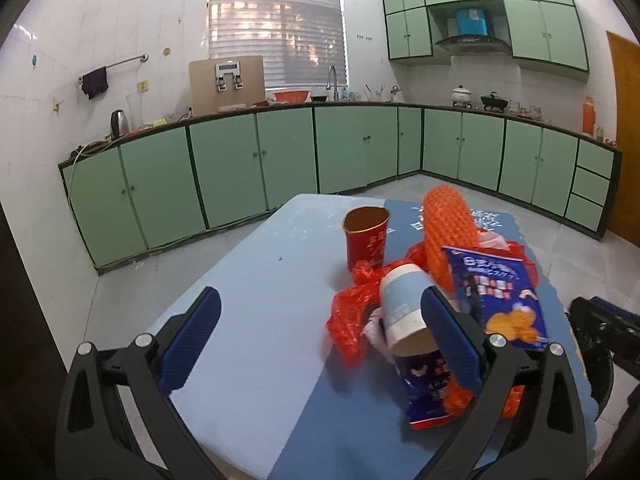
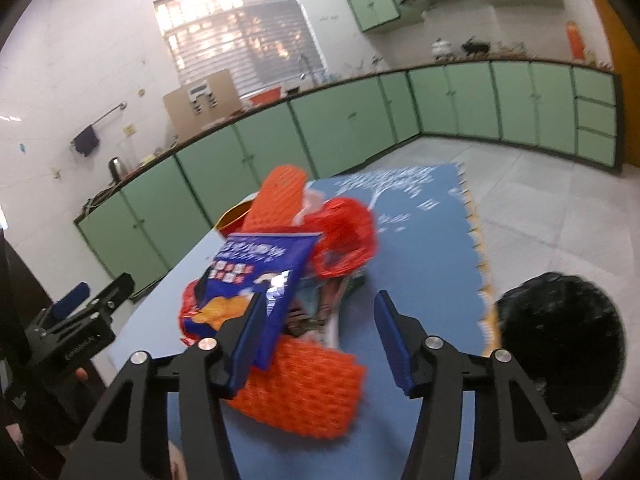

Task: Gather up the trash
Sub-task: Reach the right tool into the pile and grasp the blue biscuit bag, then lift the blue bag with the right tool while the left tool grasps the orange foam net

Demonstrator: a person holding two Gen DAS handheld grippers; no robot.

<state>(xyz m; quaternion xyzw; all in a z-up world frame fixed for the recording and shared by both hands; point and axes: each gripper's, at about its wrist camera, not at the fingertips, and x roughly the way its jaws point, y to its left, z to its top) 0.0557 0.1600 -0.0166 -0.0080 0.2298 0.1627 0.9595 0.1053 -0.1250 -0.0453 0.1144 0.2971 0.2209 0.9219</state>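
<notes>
A heap of trash lies on the blue table [image 1: 256, 320]. A red paper cup [image 1: 366, 236] stands upright at its far side. Nearer are an orange foam net [image 1: 444, 232], a blue snack bag [image 1: 500, 296], a tipped white-and-blue paper cup [image 1: 402, 312] and a red plastic bag [image 1: 350, 316]. My left gripper [image 1: 320, 294] is open wide, its right finger just in front of the tipped cup. My right gripper [image 2: 320, 300] is open over the heap. The blue snack bag [image 2: 256, 276] leans against its left finger, and a second orange foam net [image 2: 308, 392] lies below the jaws.
A black bin bag [image 2: 560, 352] stands open on the floor, right of the table [image 2: 420, 248]. Green kitchen cabinets [image 1: 224, 176] line the far walls beyond a stretch of grey floor. Each gripper shows at the edge of the other's view.
</notes>
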